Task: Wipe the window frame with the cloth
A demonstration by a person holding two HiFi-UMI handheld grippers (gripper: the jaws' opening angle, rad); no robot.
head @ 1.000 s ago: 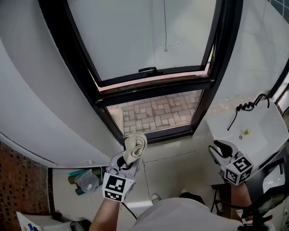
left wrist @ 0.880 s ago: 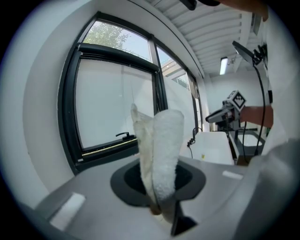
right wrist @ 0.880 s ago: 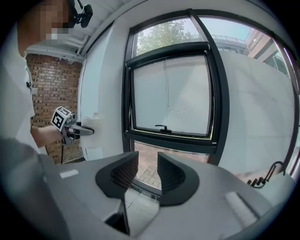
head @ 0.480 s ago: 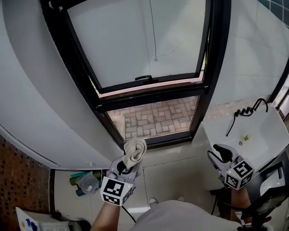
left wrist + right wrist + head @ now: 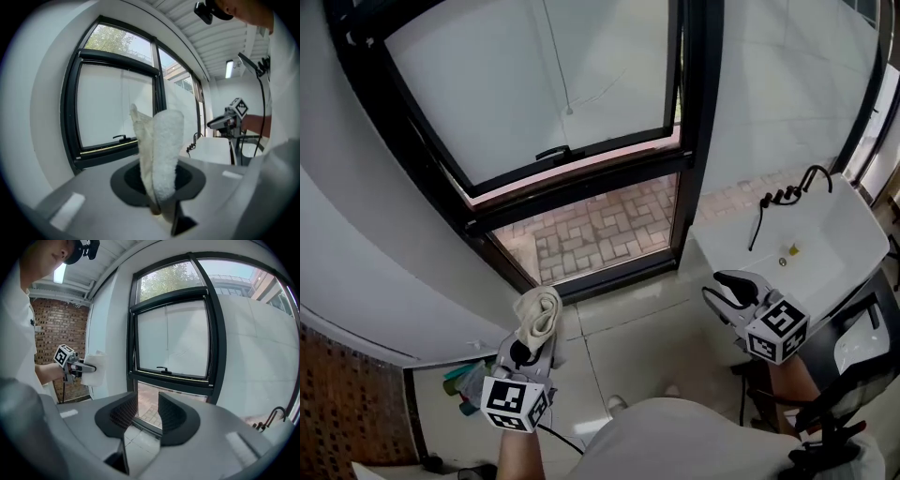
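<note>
A cream folded cloth (image 5: 536, 317) sticks up from my left gripper (image 5: 528, 343), which is shut on it, low at the left over the floor. In the left gripper view the cloth (image 5: 161, 154) hides the jaws' tips. The black window frame (image 5: 581, 192) lies ahead, with its crossbar (image 5: 103, 152) and handle beyond the cloth, apart from it. My right gripper (image 5: 724, 292) hangs open and empty at the right, near the sink. Its jaws (image 5: 147, 416) stand apart, facing the window frame (image 5: 215, 348); that view also shows the left gripper (image 5: 77, 366) with the cloth (image 5: 96, 369).
A white sink (image 5: 825, 253) with a black tap (image 5: 783, 202) stands at the right. Bottles and a bag (image 5: 464, 380) lie on the floor at the lower left by a brick wall (image 5: 347, 412). A dark stand (image 5: 848, 394) is at the lower right.
In the head view the window has slid left. My left gripper with the cloth now sits lower and further left; the right gripper has shifted slightly left and up.
</note>
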